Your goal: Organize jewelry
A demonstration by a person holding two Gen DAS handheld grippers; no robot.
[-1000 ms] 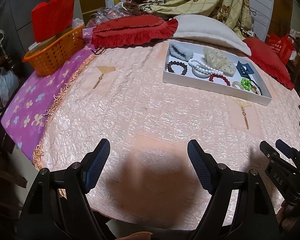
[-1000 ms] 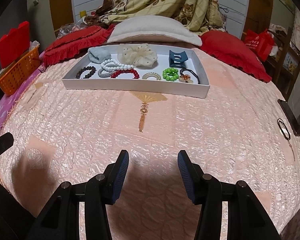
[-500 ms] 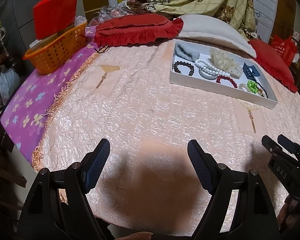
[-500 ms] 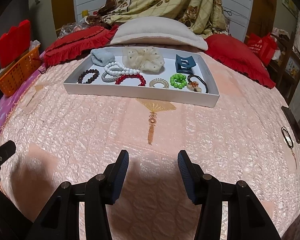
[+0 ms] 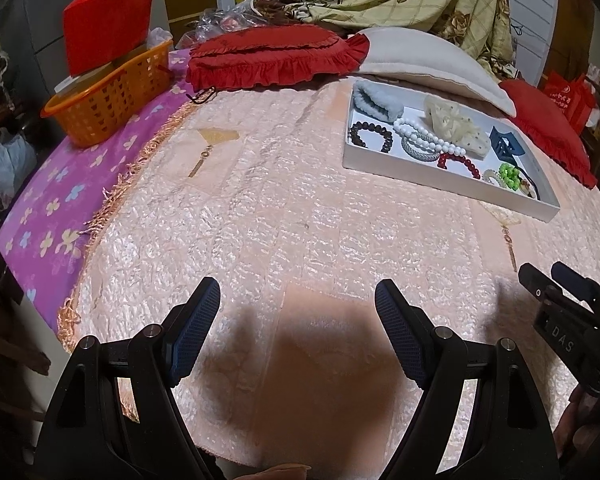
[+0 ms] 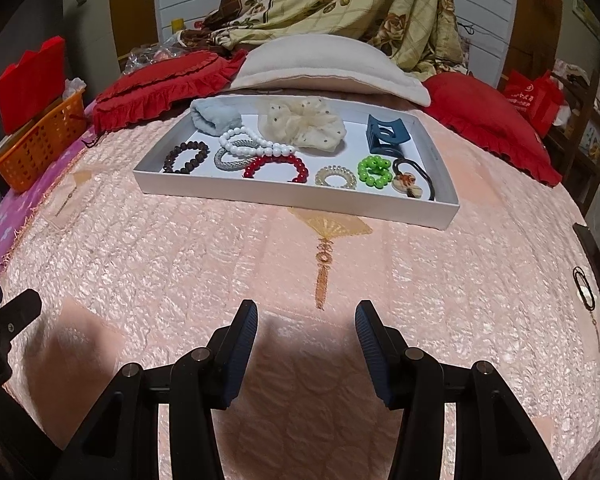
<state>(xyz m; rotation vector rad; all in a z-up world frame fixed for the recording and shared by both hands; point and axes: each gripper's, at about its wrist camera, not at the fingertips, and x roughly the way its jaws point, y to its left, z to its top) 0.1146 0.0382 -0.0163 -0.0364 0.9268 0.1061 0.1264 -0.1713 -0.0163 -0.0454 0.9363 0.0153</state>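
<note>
A white tray (image 6: 260,197) lies on the pink bedspread and holds several pieces: a dark bead bracelet (image 6: 186,157), a white pearl strand (image 6: 252,142), a red bead bracelet (image 6: 278,165), a green bead ring (image 6: 375,171), a blue hair claw (image 6: 386,136), a cream scrunchie (image 6: 304,122). The tray also shows in the left wrist view (image 5: 440,182). My right gripper (image 6: 306,320) is open and empty, well short of the tray. My left gripper (image 5: 298,302) is open and empty over the bedspread, left of the tray.
An orange basket (image 5: 104,92) with a red bag stands at the far left. Red cushions (image 6: 168,88) and a cream pillow (image 6: 324,64) lie behind the tray. A dark bracelet (image 6: 583,289) lies on the bedspread at the right edge beside a dark object (image 6: 598,260).
Both grippers have moved forward toward the tray, which now looks larger and nearer. Both stay open.
</note>
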